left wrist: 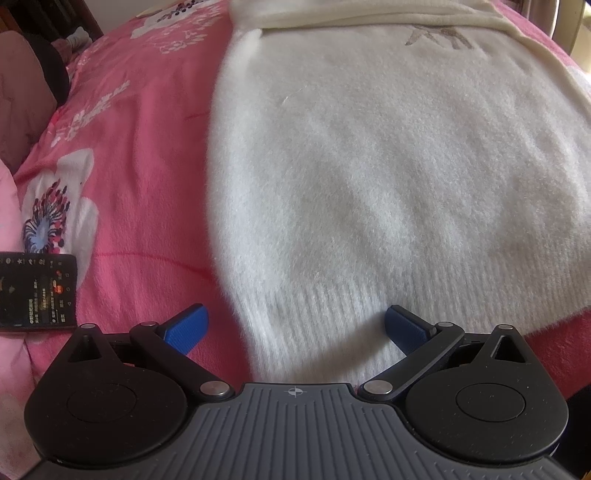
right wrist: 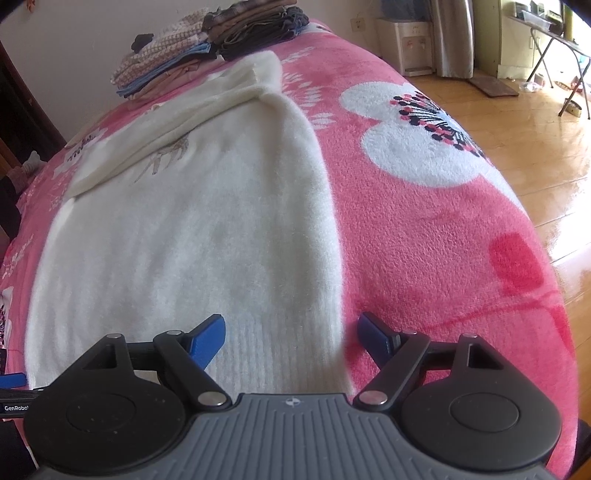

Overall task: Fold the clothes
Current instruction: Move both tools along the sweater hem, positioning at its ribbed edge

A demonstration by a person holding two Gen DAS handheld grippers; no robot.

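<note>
A fluffy white sweater (left wrist: 369, 166) lies flat on a pink flowered blanket (left wrist: 140, 147), with a sleeve folded across its far part (right wrist: 177, 118). My left gripper (left wrist: 295, 325) is open over the left corner of the ribbed hem, one blue pad over the blanket and one over the knit. In the right wrist view the same sweater (right wrist: 192, 236) stretches away from me. My right gripper (right wrist: 291, 336) is open over the hem's right corner, straddling the sweater's edge. Nothing is held by either one. The tip of the left gripper (right wrist: 11, 380) shows at that view's left edge.
A phone (left wrist: 37, 291) with a lit screen lies on the blanket to the left. Stacks of folded clothes (right wrist: 207, 44) sit at the far end of the bed. The bed's right edge drops to a wooden floor (right wrist: 546, 155) with a folding table (right wrist: 554, 33) beyond.
</note>
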